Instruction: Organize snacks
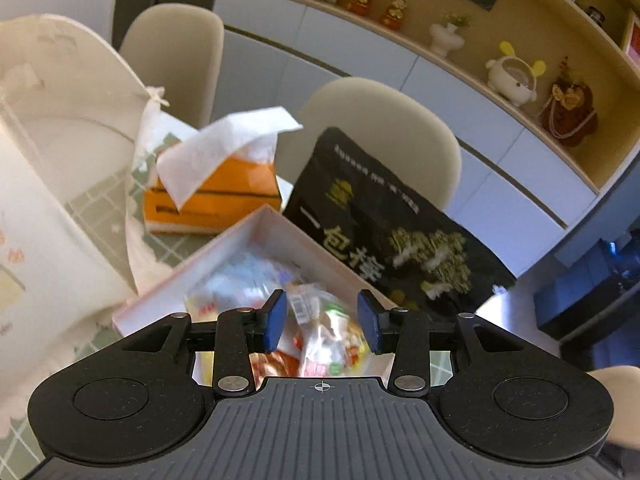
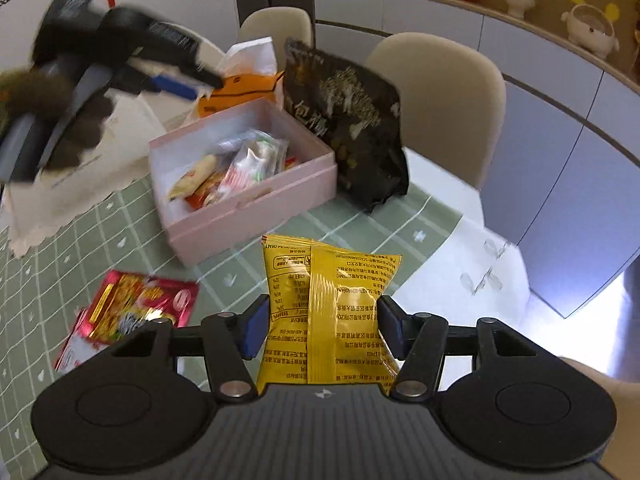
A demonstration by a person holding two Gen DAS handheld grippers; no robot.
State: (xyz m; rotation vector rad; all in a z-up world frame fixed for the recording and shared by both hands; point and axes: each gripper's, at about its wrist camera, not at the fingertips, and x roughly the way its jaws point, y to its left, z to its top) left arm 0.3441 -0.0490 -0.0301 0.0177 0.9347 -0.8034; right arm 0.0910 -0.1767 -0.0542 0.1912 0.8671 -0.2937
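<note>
My left gripper hangs open over the pink box, with nothing pinched between its blue pads. Several small snack packets lie blurred in the box below. In the right wrist view the left gripper is at the upper left, above and behind the pink box, held by a hand in a dark fuzzy sleeve. My right gripper is shut on a yellow snack packet, lifted above the green checked tablecloth. A red snack packet lies on the cloth at the lower left.
A large black snack bag stands against the box's far right side. An orange tissue box sits behind the box, and a white cloth bag is to its left. Beige chairs stand at the table's far edge, with grey cabinets behind.
</note>
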